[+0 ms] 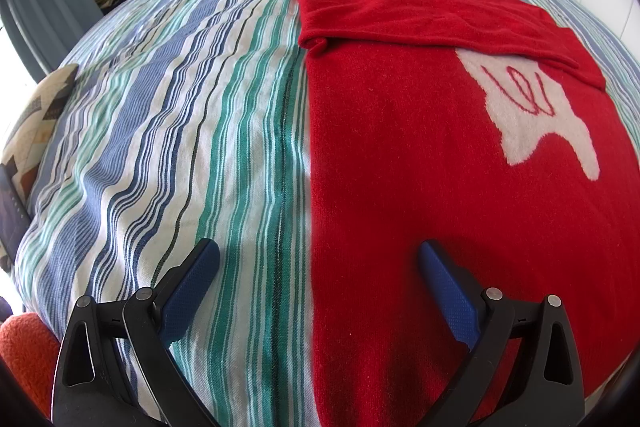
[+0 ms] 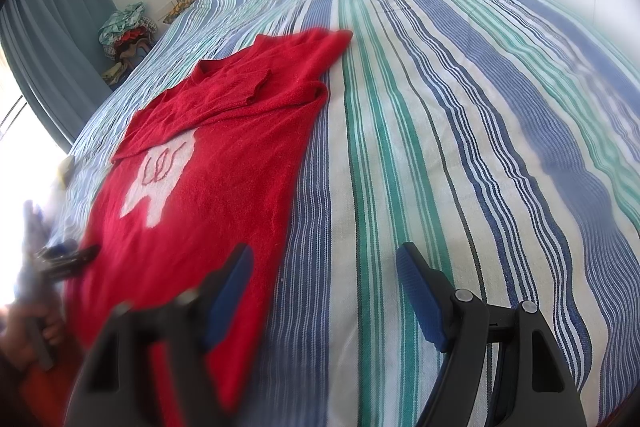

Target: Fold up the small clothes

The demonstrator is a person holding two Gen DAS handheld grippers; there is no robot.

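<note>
1. Left wrist view: the left gripper [image 1: 318, 261] stands spread and empty, straddling the left edge of the red sweater [image 1: 440, 155]. The sweater lies on the striped bedspread [image 1: 180, 115], long axis running away from the tongs, sleeves folded across its far end.

2. Right wrist view: the right gripper [image 2: 325, 267] is spread and empty over the right edge of the red sweater [image 2: 208, 195]. The left gripper [image 2: 68, 257] sits blurred near the opposite edge. Both seem equally near; nothing obstructs.

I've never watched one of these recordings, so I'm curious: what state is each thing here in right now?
Sweater: flat on the bed, both sleeves folded across the chest, body not yet folded.
Bedspread: spread smooth.
Left gripper: open, holding nothing, straddling the sweater's edge.
Right gripper: open, holding nothing, above the sweater's other edge.
</note>
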